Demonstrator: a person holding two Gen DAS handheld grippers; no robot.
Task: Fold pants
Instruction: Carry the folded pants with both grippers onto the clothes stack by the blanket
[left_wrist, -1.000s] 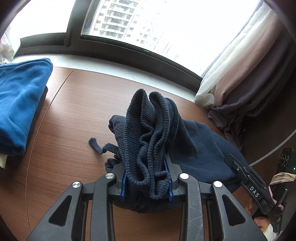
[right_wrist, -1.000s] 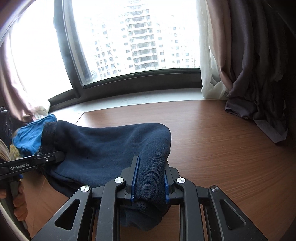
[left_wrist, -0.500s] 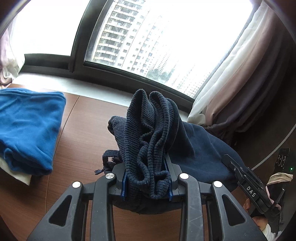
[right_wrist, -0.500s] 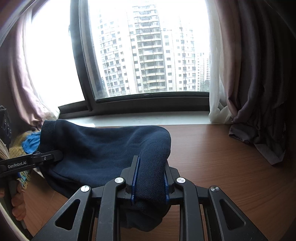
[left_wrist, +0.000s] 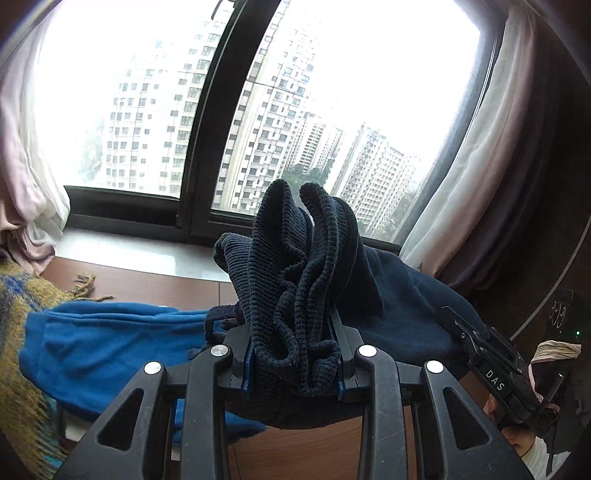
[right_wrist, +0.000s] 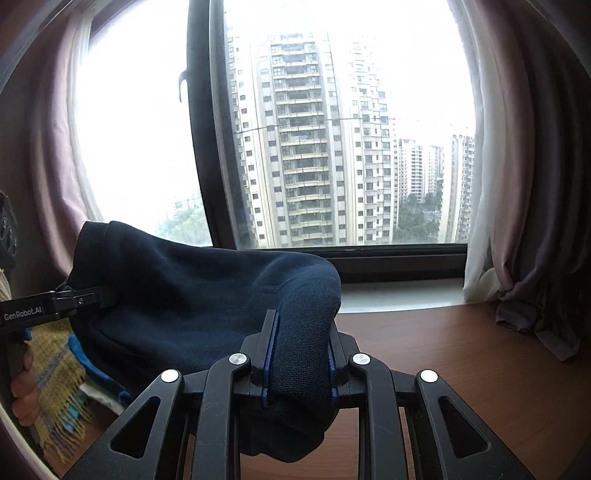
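The dark navy pants hang folded between my two grippers, lifted above the brown table. My left gripper is shut on the bunched ribbed waistband end. My right gripper is shut on the smooth folded end of the pants. The right gripper also shows at the right in the left wrist view. The left gripper shows at the far left in the right wrist view. The part of the pants below both grippers is hidden.
A folded bright blue garment lies on the table at the left, with a yellow and blue fringed blanket beside it. A large window with a sill runs along the back. Curtains hang at both sides.
Both grippers have risen and tilted up with the pants, so the views show more window and less table. The blue garment has come closer under the left gripper. Both grips are unchanged.
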